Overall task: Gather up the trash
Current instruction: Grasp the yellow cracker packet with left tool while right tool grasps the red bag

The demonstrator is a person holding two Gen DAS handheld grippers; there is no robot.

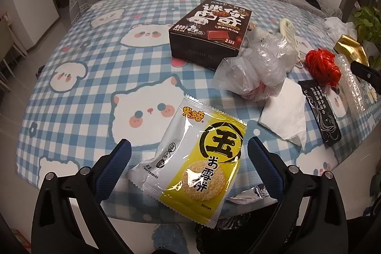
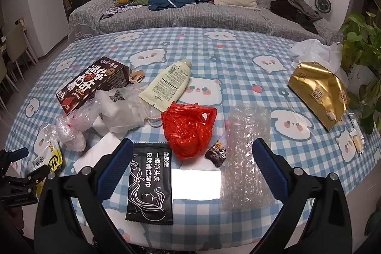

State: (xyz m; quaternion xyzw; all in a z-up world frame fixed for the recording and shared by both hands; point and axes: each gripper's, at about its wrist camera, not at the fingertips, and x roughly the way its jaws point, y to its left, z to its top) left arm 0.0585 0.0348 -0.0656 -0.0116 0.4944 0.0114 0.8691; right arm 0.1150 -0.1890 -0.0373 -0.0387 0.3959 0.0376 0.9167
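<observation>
A yellow and white rice cracker wrapper (image 1: 190,154) lies at the table's near edge, between the wide-apart fingers of my open left gripper (image 1: 189,146). My open right gripper (image 2: 193,146) hovers over a black wet-wipe packet (image 2: 150,185), a red plastic bag (image 2: 188,127) and a strip of bubble wrap (image 2: 245,158); none is gripped. Crumpled clear plastic (image 1: 257,68), a white tissue (image 1: 284,113), a dark cookie box (image 1: 212,27) and a cream tube (image 2: 169,85) lie further back. The left gripper (image 2: 16,173) shows at the right wrist view's left edge.
A gold tissue pack (image 2: 319,92) and a white bag (image 2: 316,49) lie at the far right beside a potted plant (image 2: 362,44). The blue checked tablecloth (image 2: 238,56) covers the table. A grey sofa (image 2: 190,13) with clothes and a backpack stands behind.
</observation>
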